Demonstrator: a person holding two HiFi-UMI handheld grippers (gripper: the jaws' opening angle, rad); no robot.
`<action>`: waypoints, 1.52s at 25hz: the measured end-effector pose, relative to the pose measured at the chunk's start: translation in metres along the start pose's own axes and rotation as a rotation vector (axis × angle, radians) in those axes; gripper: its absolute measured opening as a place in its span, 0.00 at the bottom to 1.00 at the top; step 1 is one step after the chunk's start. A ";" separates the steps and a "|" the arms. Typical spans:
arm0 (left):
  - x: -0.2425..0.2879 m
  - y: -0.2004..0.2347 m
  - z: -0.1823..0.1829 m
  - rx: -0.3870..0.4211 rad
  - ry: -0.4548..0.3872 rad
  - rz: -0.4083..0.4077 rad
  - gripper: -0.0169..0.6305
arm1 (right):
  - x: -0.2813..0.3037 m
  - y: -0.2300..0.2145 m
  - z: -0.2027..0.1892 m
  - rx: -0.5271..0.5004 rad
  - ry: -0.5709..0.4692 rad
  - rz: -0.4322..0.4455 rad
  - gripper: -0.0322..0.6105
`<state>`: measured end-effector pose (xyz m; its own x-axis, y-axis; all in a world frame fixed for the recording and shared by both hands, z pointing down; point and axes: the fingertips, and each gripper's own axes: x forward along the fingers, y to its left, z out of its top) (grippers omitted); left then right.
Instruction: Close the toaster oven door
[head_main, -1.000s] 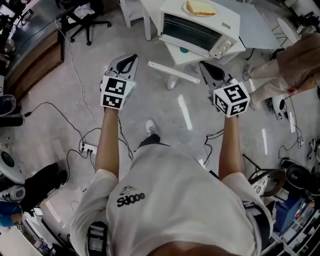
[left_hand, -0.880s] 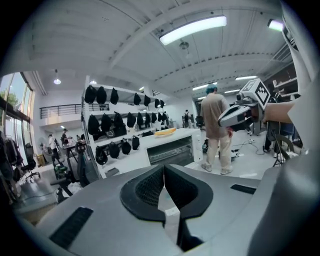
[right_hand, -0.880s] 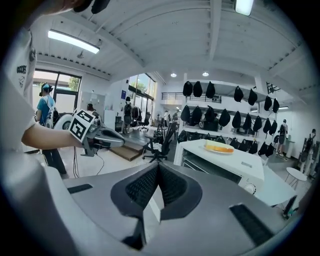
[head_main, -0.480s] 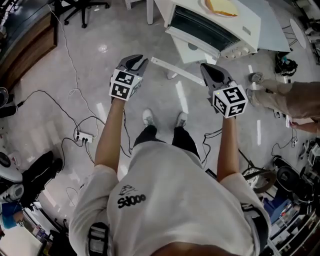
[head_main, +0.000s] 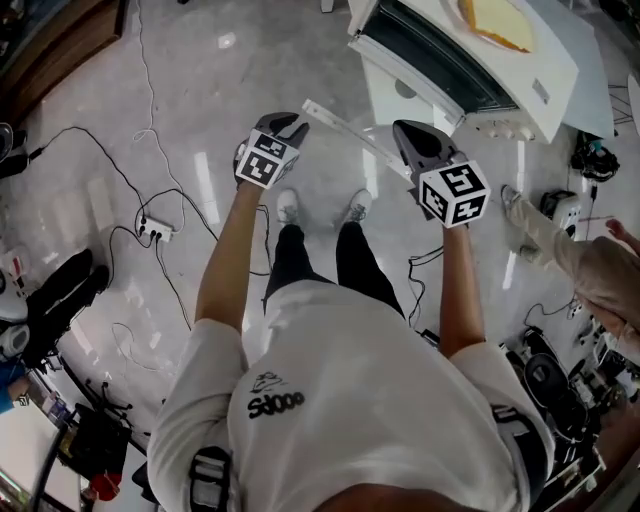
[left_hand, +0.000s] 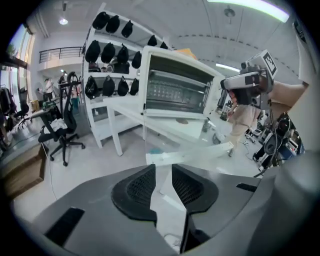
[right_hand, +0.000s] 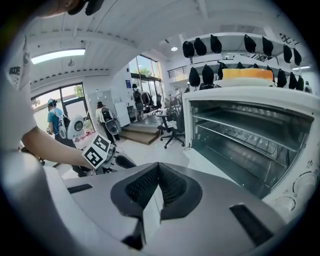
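Note left claw (head_main: 292, 120) with jaws opening and nothing between them, only floor and the handle (left_hand: 192, 154) showing through the gap. Note right claw (head_main: 408, 132) with pads pressed together, gripping nothing. Find door (head_main: 345, 128) dropped fully open, lying flat just ahead of and between both claws, bar edge nearest the tips, touched by neither. Find oven (head_main: 470, 70) ahead and to the right of the right claw, holding only a rack, with toast (head_main: 495, 18) resting on its roof.

Risks, as judged:
1. Pushing up at 1 end of the handle only: likely to twist the door and leave it ajar.
2. Lifting too hard or fast: likely to slam the glass, jolt the oven and shake the toast off the roof.
3. Keeping the left jaws wide near the handle: likely to snag 1 finger under the bar or trap it at the frame.
4. Pressing on the glass instead of the bar: likely to slip.
5. Shoving forward rather than upward: likely to slide the oven back without swinging the door.
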<state>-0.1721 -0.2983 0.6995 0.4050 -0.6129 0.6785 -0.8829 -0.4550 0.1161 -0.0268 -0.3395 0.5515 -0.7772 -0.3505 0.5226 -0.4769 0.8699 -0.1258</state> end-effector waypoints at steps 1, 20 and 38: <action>0.007 0.002 -0.006 -0.009 0.013 0.003 0.20 | 0.003 -0.005 -0.004 0.005 0.005 -0.003 0.05; 0.061 0.002 -0.012 -0.064 -0.070 -0.040 0.23 | -0.035 -0.030 -0.061 0.079 0.061 -0.155 0.05; -0.039 -0.009 0.115 -0.053 -0.382 0.058 0.16 | -0.111 -0.010 0.019 -0.033 -0.099 -0.309 0.05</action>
<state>-0.1531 -0.3448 0.5885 0.4046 -0.8375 0.3673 -0.9139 -0.3846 0.1298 0.0559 -0.3162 0.4785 -0.6349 -0.6302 0.4470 -0.6839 0.7276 0.0545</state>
